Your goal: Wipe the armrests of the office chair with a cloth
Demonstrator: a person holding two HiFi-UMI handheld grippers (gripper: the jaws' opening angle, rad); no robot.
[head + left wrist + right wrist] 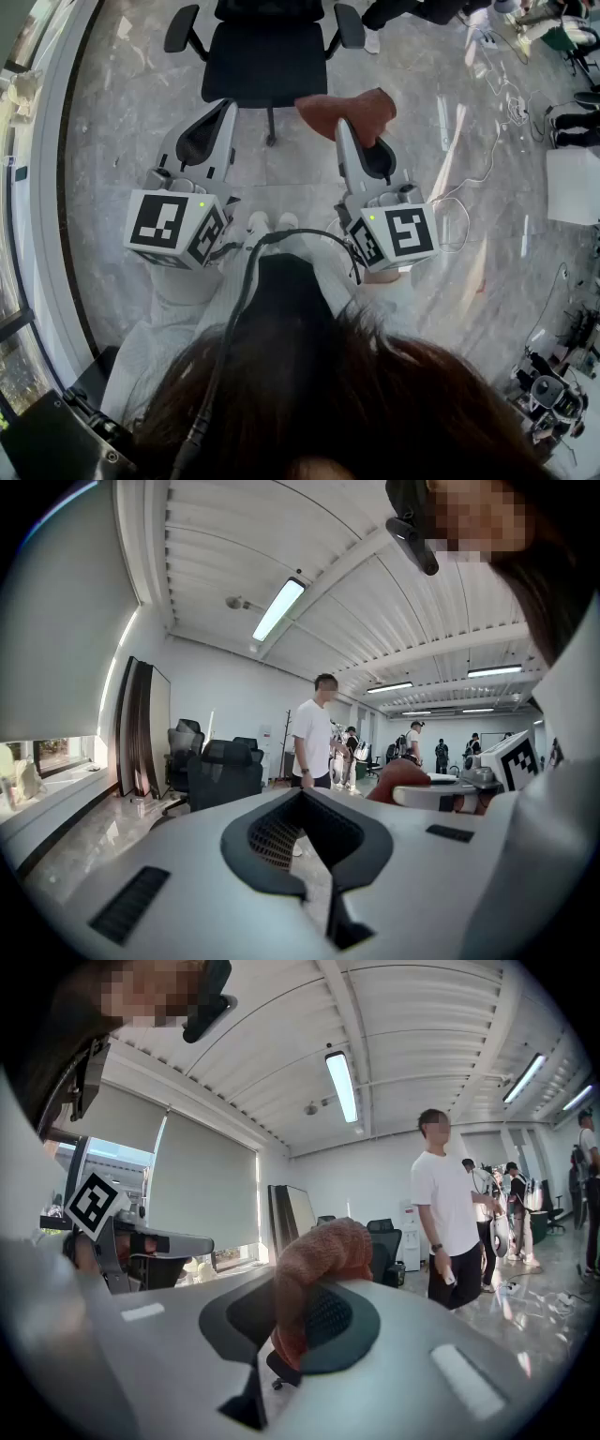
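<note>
A black office chair (pixel 270 58) stands on the floor ahead of me, with its armrests at the left (pixel 181 28) and right (pixel 349 25). My right gripper (pixel 343 128) is shut on a rust-orange cloth (pixel 349 111), held just short of the seat's right front corner. In the right gripper view the cloth (pixel 317 1260) bulges out of the right gripper (pixel 314 1288). My left gripper (pixel 229 107) hovers at the seat's left front corner. In the left gripper view the left gripper (pixel 302 797) is shut with nothing in it, and the chair (pixel 223 771) is beyond it.
A person in a white T-shirt (pixel 450 1222) stands behind the chair, also in the left gripper view as a person (pixel 314 733). Cables (pixel 497 112) trail over the floor at the right near a white box (pixel 572 187). A window ledge (pixel 56 187) runs along the left.
</note>
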